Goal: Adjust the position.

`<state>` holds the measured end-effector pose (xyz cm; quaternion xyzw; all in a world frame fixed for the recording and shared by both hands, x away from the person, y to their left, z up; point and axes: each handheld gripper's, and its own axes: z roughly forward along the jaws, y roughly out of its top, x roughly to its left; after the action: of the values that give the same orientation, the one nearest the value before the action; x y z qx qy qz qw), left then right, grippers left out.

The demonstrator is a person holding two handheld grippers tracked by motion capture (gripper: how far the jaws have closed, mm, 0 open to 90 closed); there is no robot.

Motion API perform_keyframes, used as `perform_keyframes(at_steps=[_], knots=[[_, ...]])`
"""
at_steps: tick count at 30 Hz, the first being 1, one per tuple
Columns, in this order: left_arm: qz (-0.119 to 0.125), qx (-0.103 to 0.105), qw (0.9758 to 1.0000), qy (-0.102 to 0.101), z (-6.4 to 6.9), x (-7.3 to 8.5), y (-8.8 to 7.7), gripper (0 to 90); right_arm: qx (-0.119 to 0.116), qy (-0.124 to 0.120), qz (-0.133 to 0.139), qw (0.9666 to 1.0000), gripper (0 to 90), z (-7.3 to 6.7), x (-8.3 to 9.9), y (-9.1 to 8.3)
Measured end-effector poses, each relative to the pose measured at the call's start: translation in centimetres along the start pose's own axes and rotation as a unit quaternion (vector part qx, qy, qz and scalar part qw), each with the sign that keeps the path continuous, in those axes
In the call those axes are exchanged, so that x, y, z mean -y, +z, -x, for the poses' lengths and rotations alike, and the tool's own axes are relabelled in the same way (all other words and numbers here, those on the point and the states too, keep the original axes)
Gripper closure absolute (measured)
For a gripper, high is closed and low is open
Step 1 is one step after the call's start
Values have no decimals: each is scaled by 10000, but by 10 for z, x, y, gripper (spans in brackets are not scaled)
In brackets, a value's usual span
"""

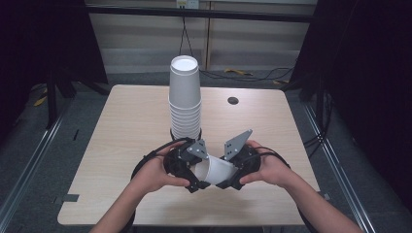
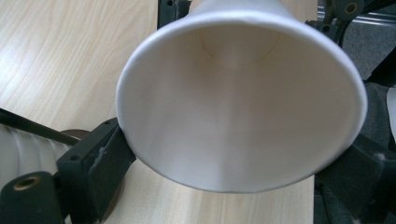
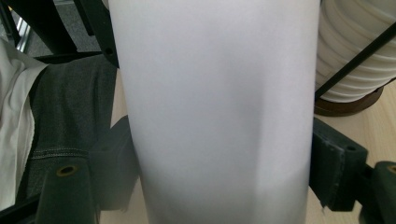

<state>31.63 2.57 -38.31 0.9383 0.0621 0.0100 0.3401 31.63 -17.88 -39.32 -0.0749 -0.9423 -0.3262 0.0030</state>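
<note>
Fingers [image 2: 100, 161] of the left gripper [image 1: 193, 171] pinch the rim of a single white paper cup [image 1: 218, 170] lying sideways above the pale wooden table [image 1: 131, 126], while the right gripper [image 1: 232, 170] clamps its body, seemingly steadying it for handover, tall white cup stack [image 1: 185, 97] just behind.
</note>
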Motion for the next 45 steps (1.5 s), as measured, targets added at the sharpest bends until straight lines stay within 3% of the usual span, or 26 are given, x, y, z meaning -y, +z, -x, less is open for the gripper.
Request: perform_keyframes(at_steps=[9, 17, 45], knots=[[100, 148, 9998, -6, -2, 2, -1, 96, -31, -31, 44, 10000, 224, 0, 2, -1], [43, 123, 9998, 115, -1, 1, -1, 96, 5, -109, 8, 9999, 226, -1, 2, -2], [143, 261, 9995, 125, -2, 4, -3, 97, -55, -191, 55, 9998, 228, 0, 7, -4]])
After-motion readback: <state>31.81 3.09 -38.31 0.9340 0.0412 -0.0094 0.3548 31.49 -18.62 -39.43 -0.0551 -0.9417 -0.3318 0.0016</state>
